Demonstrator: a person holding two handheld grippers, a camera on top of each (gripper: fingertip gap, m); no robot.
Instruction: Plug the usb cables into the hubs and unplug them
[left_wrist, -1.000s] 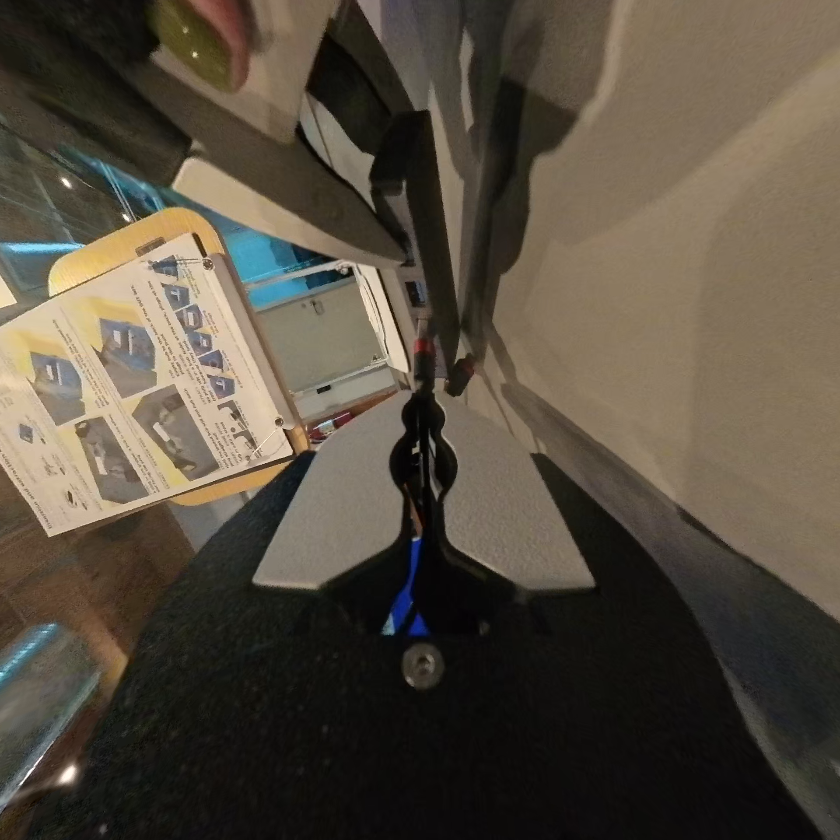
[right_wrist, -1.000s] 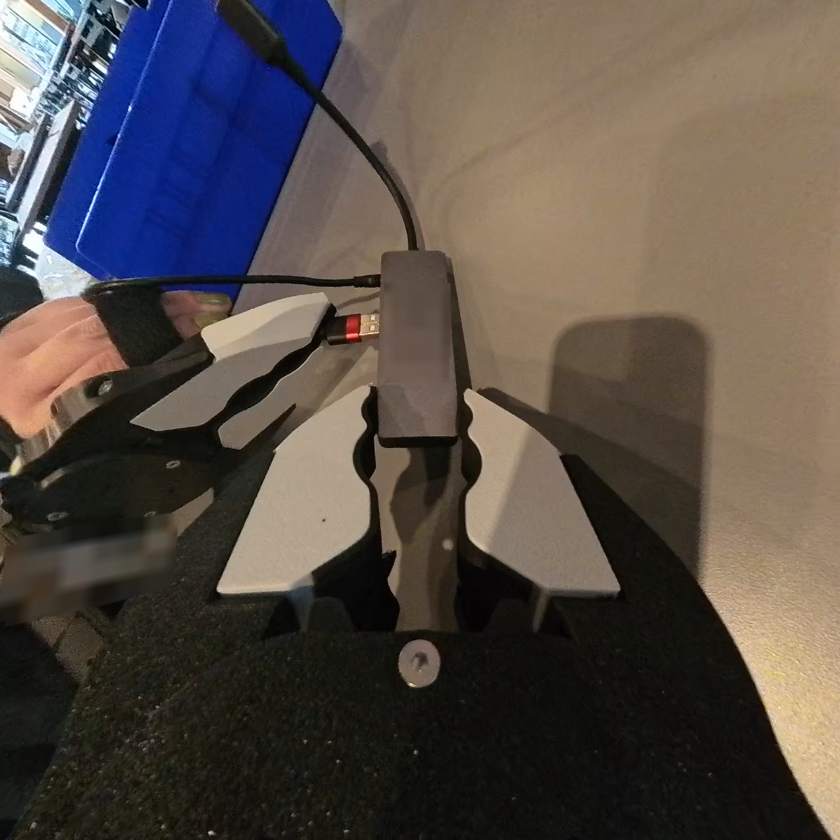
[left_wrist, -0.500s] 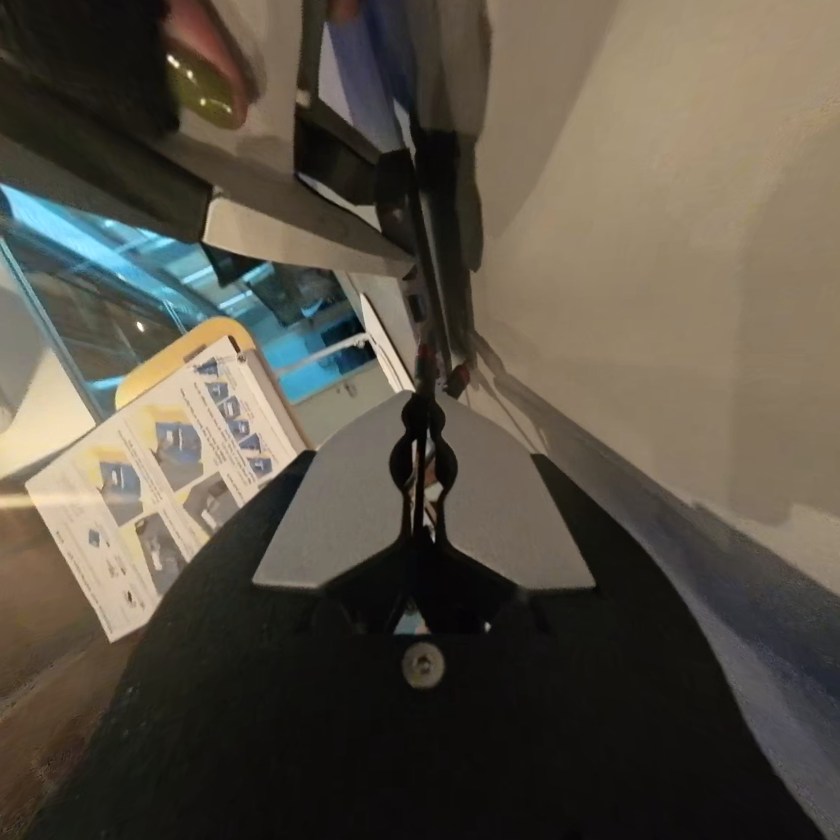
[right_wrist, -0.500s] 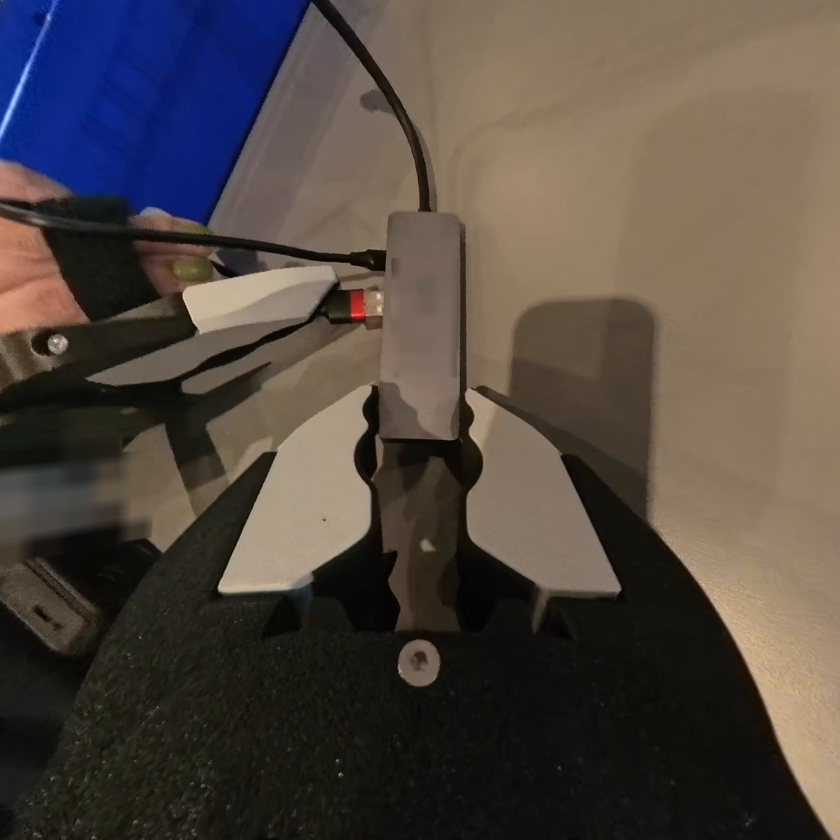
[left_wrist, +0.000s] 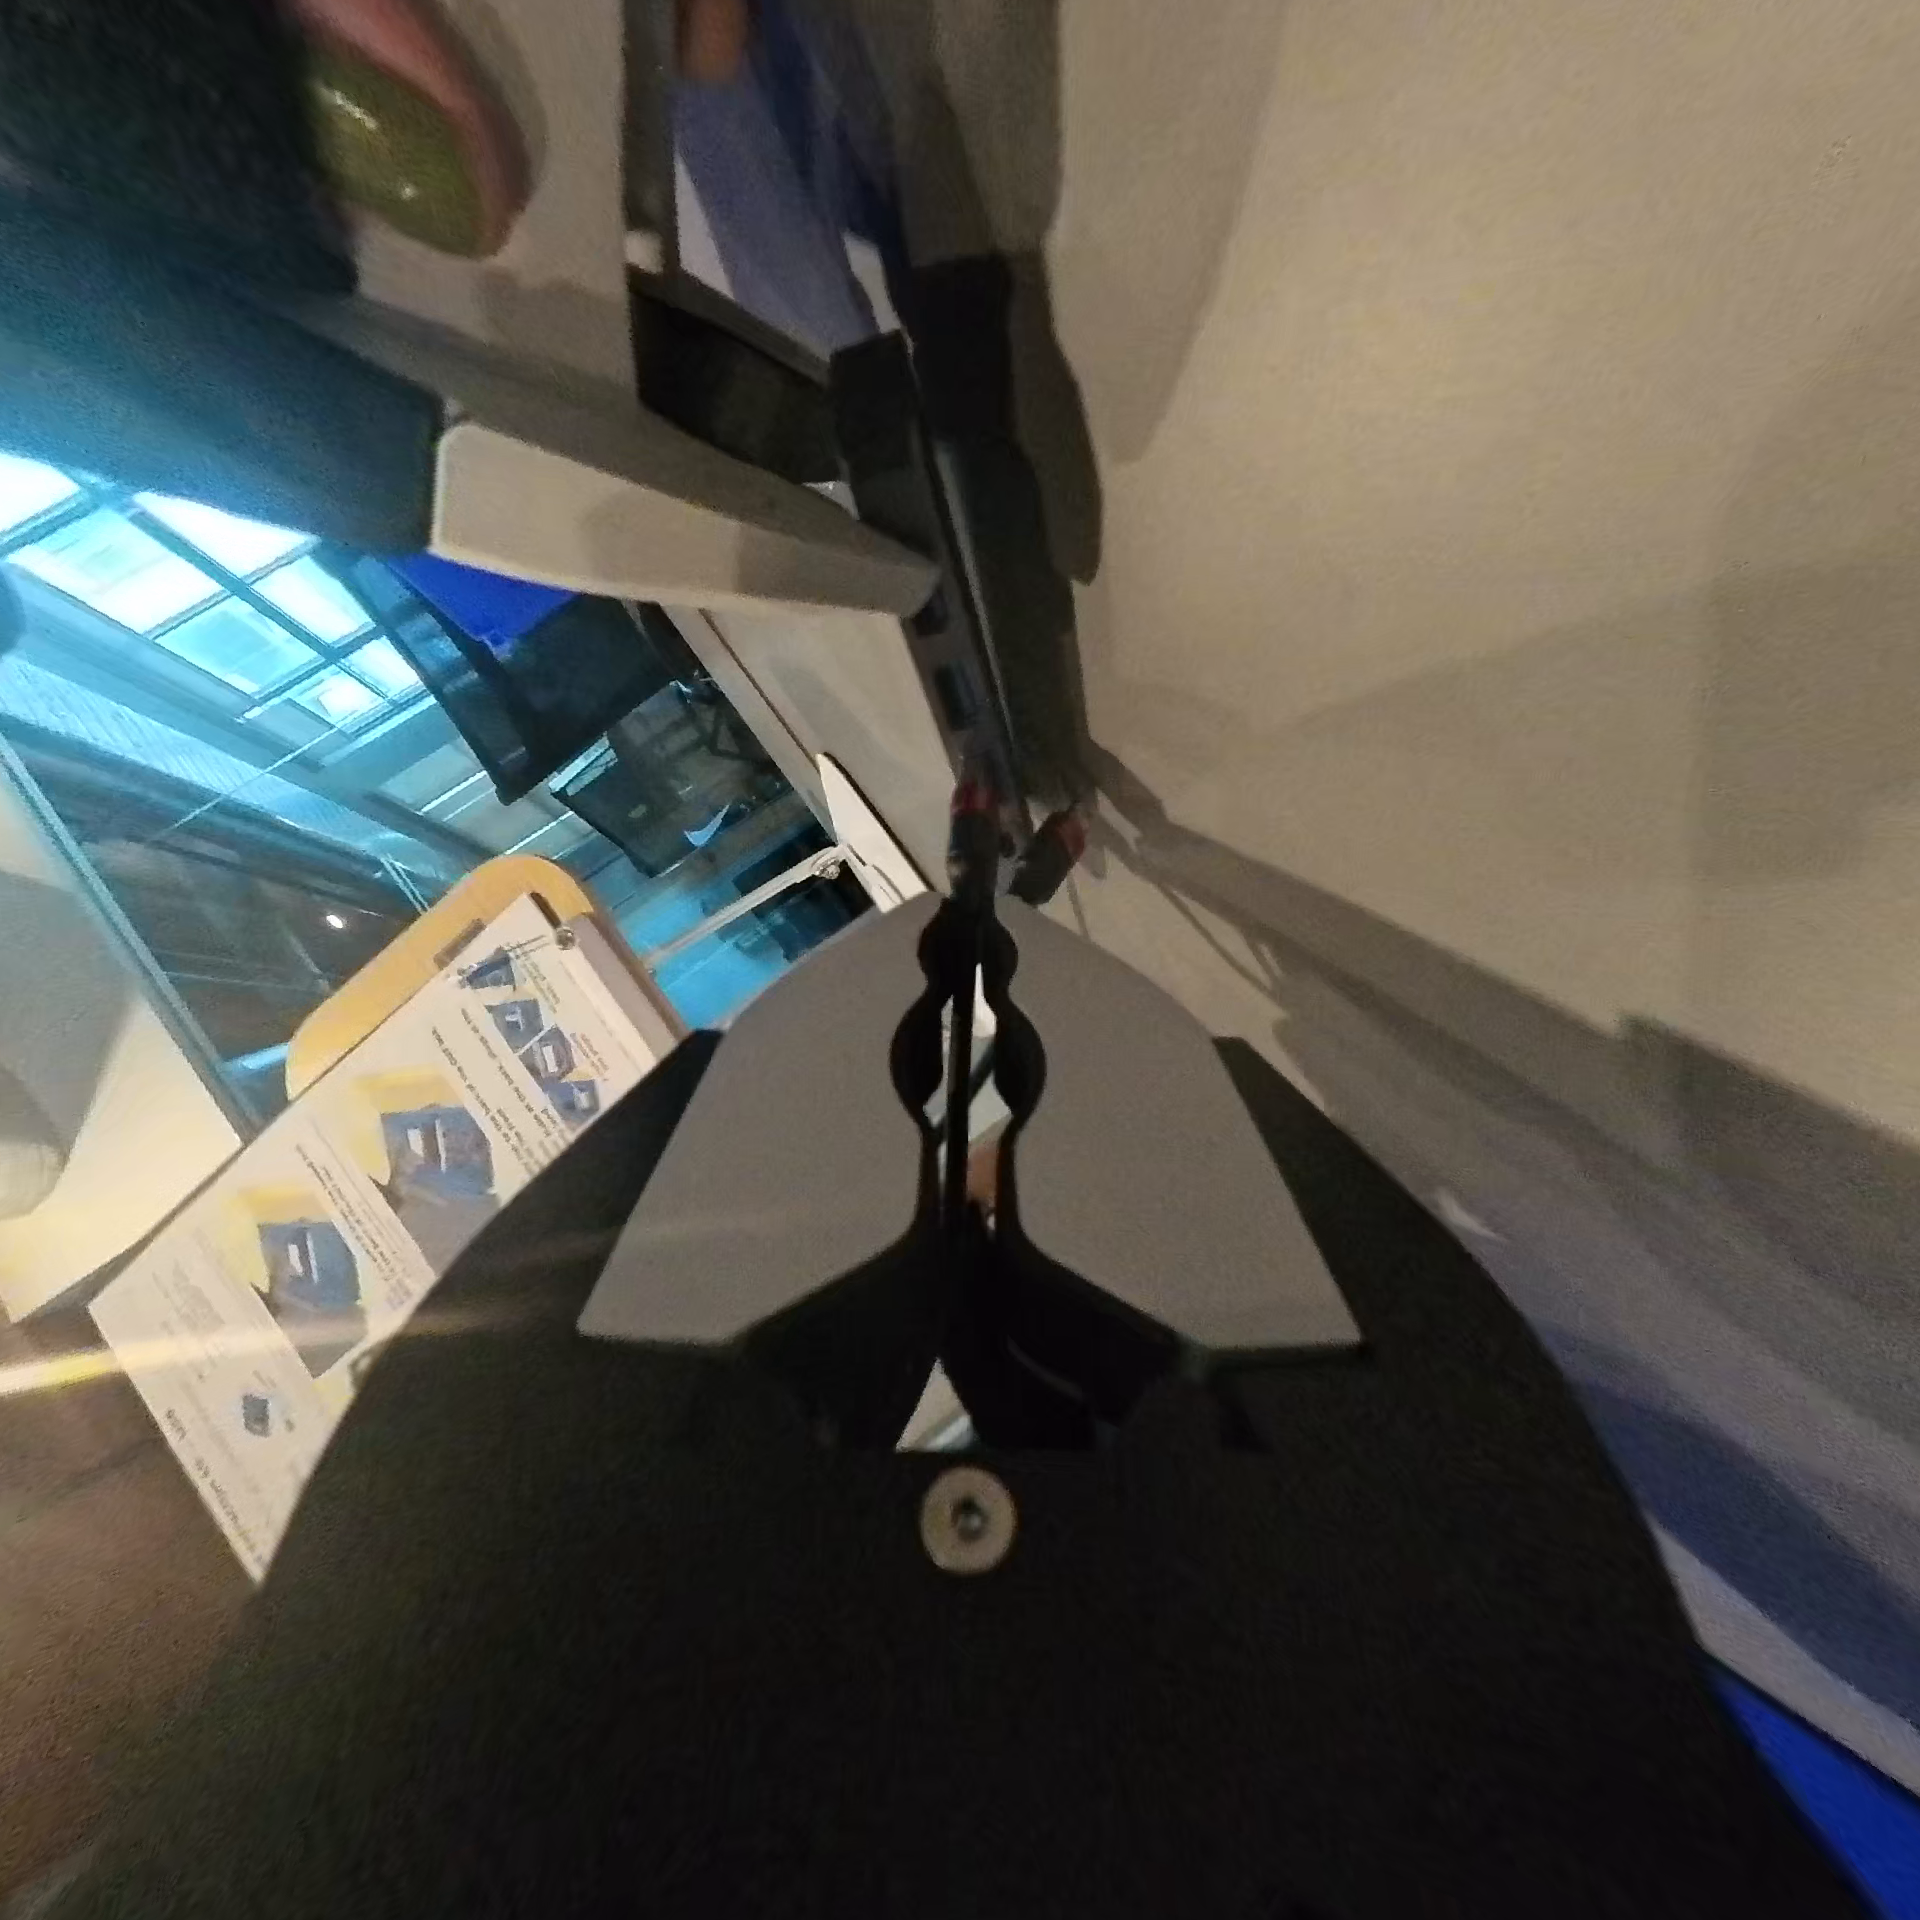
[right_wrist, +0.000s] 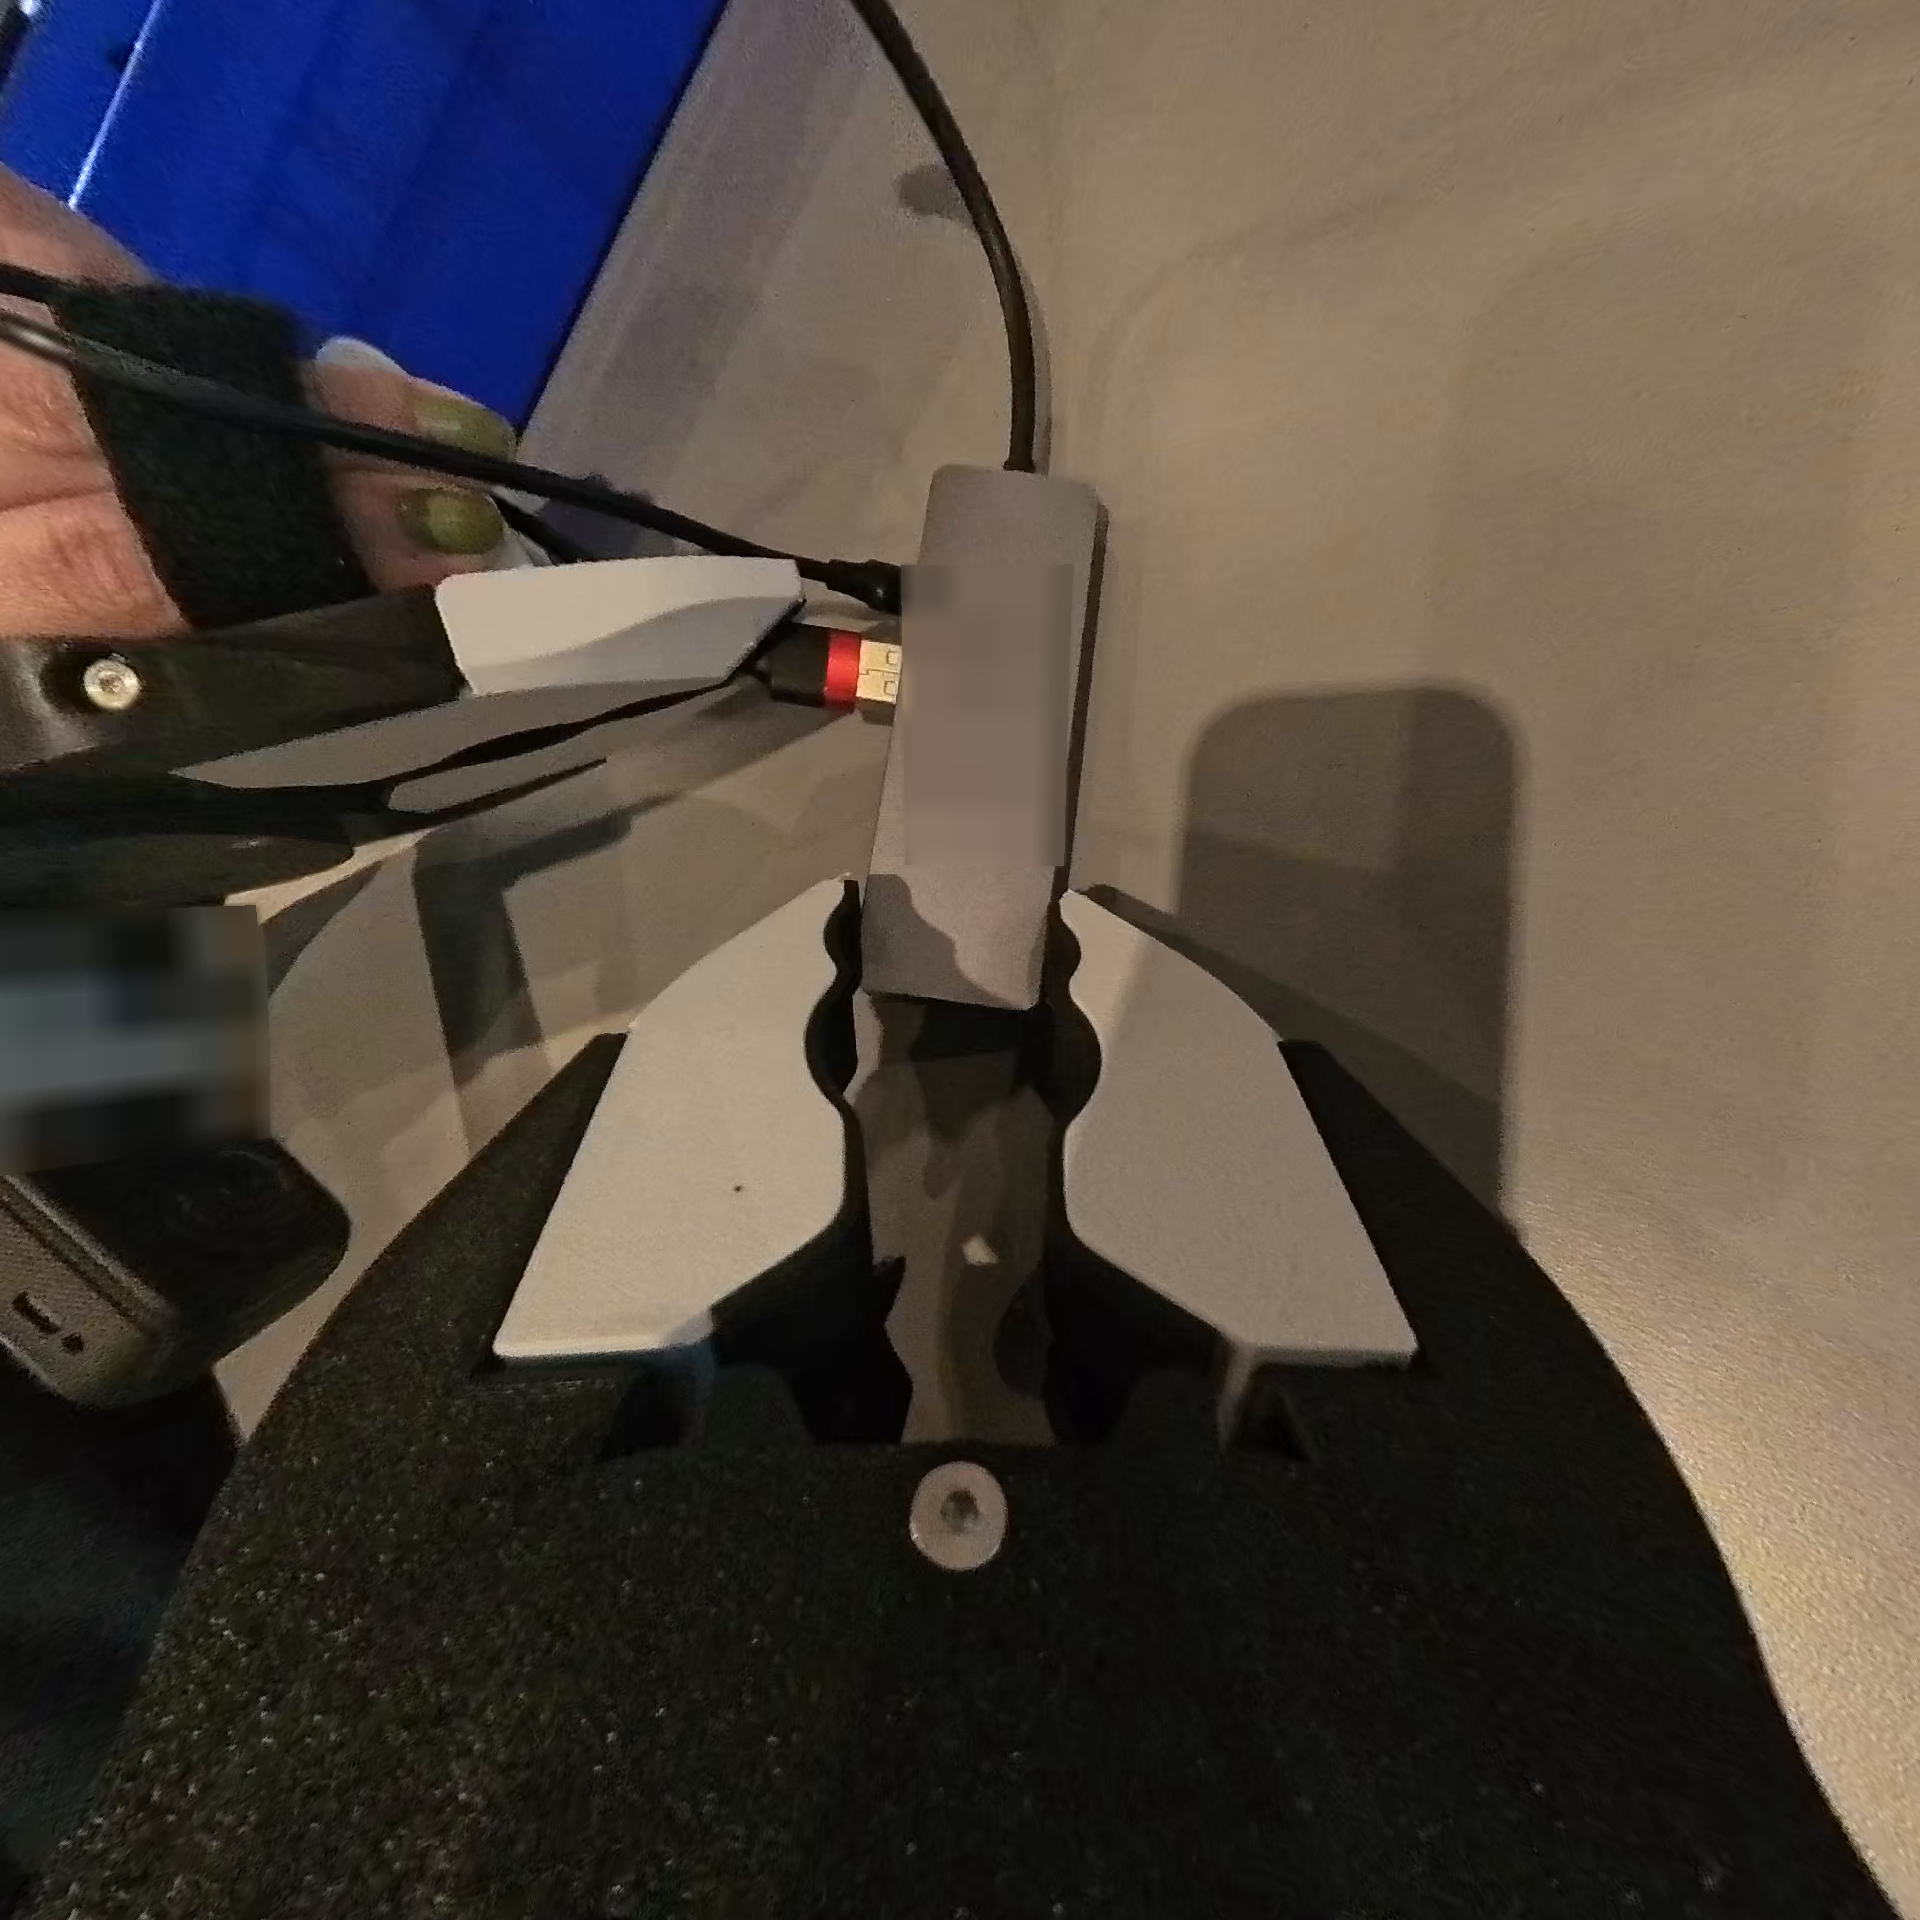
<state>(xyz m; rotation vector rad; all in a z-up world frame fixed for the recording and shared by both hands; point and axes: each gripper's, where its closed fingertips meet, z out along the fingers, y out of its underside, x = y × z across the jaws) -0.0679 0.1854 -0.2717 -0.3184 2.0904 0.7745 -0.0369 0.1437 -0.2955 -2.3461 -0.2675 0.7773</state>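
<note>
While the slim grey rectangular USB hub (right_wrist: 982, 748) is clamped by its near end between the right tongs (right_wrist: 954, 940), its long axis runs straight ahead of them, away from the camera, with its own black lead (right_wrist: 1013, 312) leaving the far end. The right tongs are closed to the hub's width and are holding it just above the pale grey table (right_wrist: 1507, 468). To the left of these tongs, the left tongs (right_wrist: 769, 649) reach in crosswise, closed narrowly on the black cable behind a red-collared, metal-tipped USB plug (right_wrist: 847, 670). The plug points at the hub's left long side, square to the long axis, and its metal tip is at the side wall; how deep it sits cannot be told. Just beyond it, a second black cable (right_wrist: 582, 494) is already seated in the same side.

Seen from the left wrist, the thin black cable (left_wrist: 961, 1039) is gripped in the closed left tongs (left_wrist: 966, 925), and the red collar (left_wrist: 971, 805) lies directly ahead of them against the dark hub edge (left_wrist: 971, 623), though that view is blurred.

The coming move is judged to turn on this crosswise line: a push or pull by the left tongs along the plug's axis, braced by the right.
</note>
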